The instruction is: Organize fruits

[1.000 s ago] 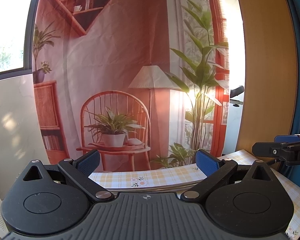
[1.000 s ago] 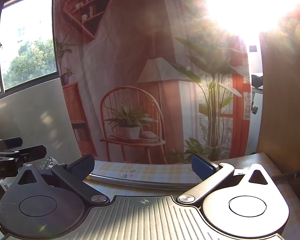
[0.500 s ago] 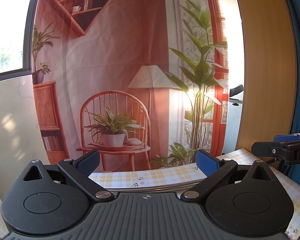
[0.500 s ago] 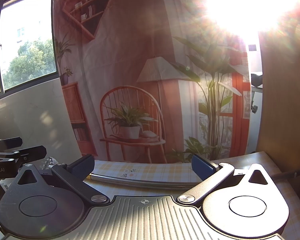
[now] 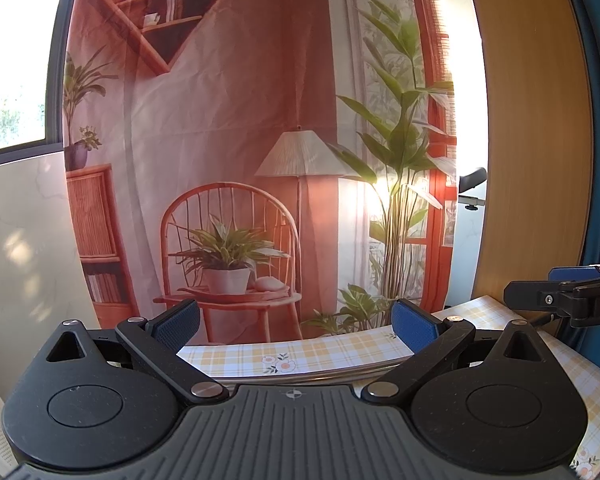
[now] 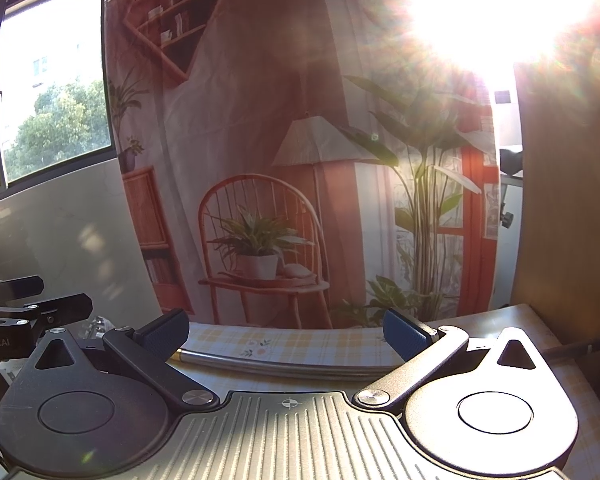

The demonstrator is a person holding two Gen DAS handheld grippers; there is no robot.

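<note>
Both grippers, left [image 5: 296, 322] and right [image 6: 286, 326], I hold spread and empty above the table [image 5: 300, 356]; fruit presumably lies below view.

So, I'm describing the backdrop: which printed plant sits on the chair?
The spiky-leaved plant in the white pot, on the chair seat. The tall plant stands right of it; the dark-potted plant tops the cabinet.
</note>
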